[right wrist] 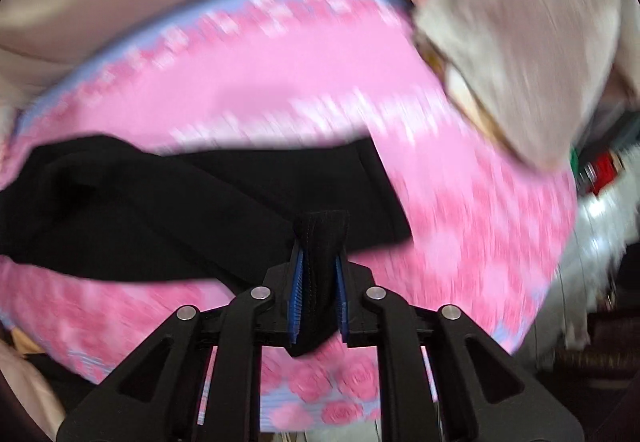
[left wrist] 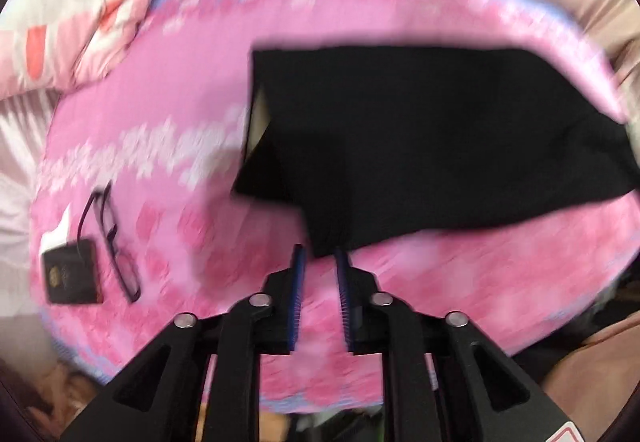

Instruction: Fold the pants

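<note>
Black pants [left wrist: 420, 138] lie across the pink blanket [left wrist: 160, 114]; the right gripper [right wrist: 319, 266] is clamped on a stitched fold of them; the left gripper [left wrist: 320, 262] pinches a corner at its tips, jaws nearly closed; glasses [left wrist: 116, 242] lie well apart.

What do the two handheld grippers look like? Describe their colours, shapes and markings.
The left gripper and right gripper look alike: black angular linkage arms with cut-out slots, joined by round silver pivot pins. Each has two fingers faced with blue ribbed pads. A red-and-white label corner shows at the left gripper's lower right. No cables or sleeves are visible.
</note>
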### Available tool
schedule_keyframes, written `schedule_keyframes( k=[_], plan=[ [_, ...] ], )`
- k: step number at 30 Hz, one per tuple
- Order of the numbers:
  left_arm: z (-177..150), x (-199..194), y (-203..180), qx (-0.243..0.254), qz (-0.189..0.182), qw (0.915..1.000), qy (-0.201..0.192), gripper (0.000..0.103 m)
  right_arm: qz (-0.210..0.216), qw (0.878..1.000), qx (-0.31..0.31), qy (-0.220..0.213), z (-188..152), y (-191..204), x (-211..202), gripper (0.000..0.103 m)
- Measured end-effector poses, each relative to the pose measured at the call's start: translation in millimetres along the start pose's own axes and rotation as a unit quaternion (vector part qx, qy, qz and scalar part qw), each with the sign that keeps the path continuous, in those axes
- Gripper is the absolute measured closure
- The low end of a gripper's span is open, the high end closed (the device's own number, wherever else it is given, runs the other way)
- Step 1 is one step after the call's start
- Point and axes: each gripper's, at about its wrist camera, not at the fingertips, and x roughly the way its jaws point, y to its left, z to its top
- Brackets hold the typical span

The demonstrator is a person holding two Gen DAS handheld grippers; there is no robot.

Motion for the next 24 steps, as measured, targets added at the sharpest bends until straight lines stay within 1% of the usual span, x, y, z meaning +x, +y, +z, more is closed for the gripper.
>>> schedule_keyframes(
  k=[1, 2, 3, 5, 6, 7, 8, 9, 10, 11, 12, 13, 14, 15, 17, 18, 19, 20, 21, 22, 23, 24],
  plan=[
    [-6.1, 11.2, 6.8, -0.002, 0.017, 0.9998, 0.014, 0.095, -0.007, 1.000, 0.020, 0.005, -9.3, -5.9, 6.0, 0.079],
    [-8.9, 15.4, 13.9, -0.009, 0.026, 0.9993, 0.023, 0.095, -0.014, 0.999, 0.033, 0.003, -13.5, -10.0, 6.4, 0.073],
    [-11.2, 15.0, 22.4, -0.019, 0.031, 0.9990, 0.024, 0.095, -0.027, 0.998, 0.056, -0.008, -18.5, -15.8, 1.4, 0.066],
    [-7.0, -2.0, 37.8, -0.042, 0.038, 0.9983, 0.007, 0.095, -0.031, 0.996, 0.081, -0.028, -23.5, -23.3, -15.1, 0.066],
    [-1.6, -14.0, 40.2, -0.044, 0.041, 0.9982, -0.009, 0.095, -0.031, 0.994, 0.096, -0.041, -27.1, -29.1, -24.6, 0.063],
    [7.9, -29.5, 36.7, -0.035, 0.057, 0.9972, -0.033, 0.095, -0.030, 0.990, 0.124, -0.061, -31.5, -34.6, -39.7, 0.053],
    [17.1, -41.9, 28.6, -0.019, 0.067, 0.9960, -0.055, 0.095, -0.028, 0.986, 0.146, -0.076, -33.3, -38.9, -49.2, 0.049],
    [27.3, -52.7, 17.9, -0.003, 0.068, 0.9948, -0.076, 0.091, -0.020, 0.981, 0.169, -0.098, -34.1, -40.9, -60.9, 0.041],
    [43.1, -63.9, -1.6, 0.017, 0.071, 0.9923, -0.100, 0.087, -0.009, 0.977, 0.178, -0.117, -32.9, -38.6, -69.9, 0.034],
    [52.0, -68.7, -14.6, 0.027, 0.068, 0.9910, -0.113, 0.075, 0.001, 0.975, 0.179, -0.127, -31.5, -36.2, -73.6, 0.029],
    [63.0, -72.8, -32.0, 0.036, 0.059, 0.9894, -0.128, 0.057, 0.012, 0.975, 0.180, -0.132, -28.5, -32.0, -74.6, 0.021],
    [75.2, -76.1, -58.0, 0.048, 0.052, 0.9862, -0.149, 0.049, 0.017, 0.976, 0.178, -0.124, -25.0, -27.8, -68.7, 0.020],
    [83.8, -77.8, -81.9, 0.058, 0.047, 0.9832, -0.167, 0.045, 0.014, 0.979, 0.178, -0.103, -21.0, -25.8, -56.4, 0.020],
    [90.2, -78.1, -99.8, 0.065, 0.036, 0.9820, -0.174, 0.044, 0.012, 0.979, 0.181, -0.089, -18.6, -26.5, -45.6, 0.020],
    [104.6, -72.5, -145.1, 0.074, -0.001, 0.9818, -0.175, 0.043, 0.009, 0.976, 0.209, -0.063, -12.7, -34.3, -12.6, 0.020],
    [109.1, -68.5, -162.7, 0.076, -0.018, 0.9819, -0.172, 0.043, 0.014, 0.973, 0.223, -0.055, -10.9, -38.9, 2.6, 0.021],
    [113.7, -65.1, -184.3, 0.078, -0.037, 0.9820, -0.168, 0.043, 0.019, 0.972, 0.231, -0.044, -12.2, -41.7, 14.3, 0.038],
    [119.8, -63.2, -200.7, 0.076, -0.048, 0.9827, -0.162, 0.043, 0.032, 0.972, 0.232, -0.026, -10.6, -43.6, 28.6, 0.053],
    [122.9, -59.9, -214.3, 0.077, -0.062, 0.9829, -0.155, 0.043, 0.052, 0.973, 0.223, -0.003, -8.5, -41.8, 41.9, 0.089],
    [125.5, -56.3, -228.0, 0.078, -0.072, 0.9832, -0.149, 0.042, 0.049, 0.981, 0.188, 0.022, -4.5, -32.8, 50.8, 0.096],
    [127.4, -52.5, -239.6, 0.079, -0.069, 0.9842, -0.142, 0.041, 0.033, 0.989, 0.141, 0.020, 1.3, -19.7, 46.3, 0.096],
    [128.8, -48.0, -247.3, 0.085, -0.061, 0.9853, -0.135, 0.039, 0.033, 0.993, 0.116, 0.012, 6.6, -12.2, 38.4, 0.097]
  ],
)
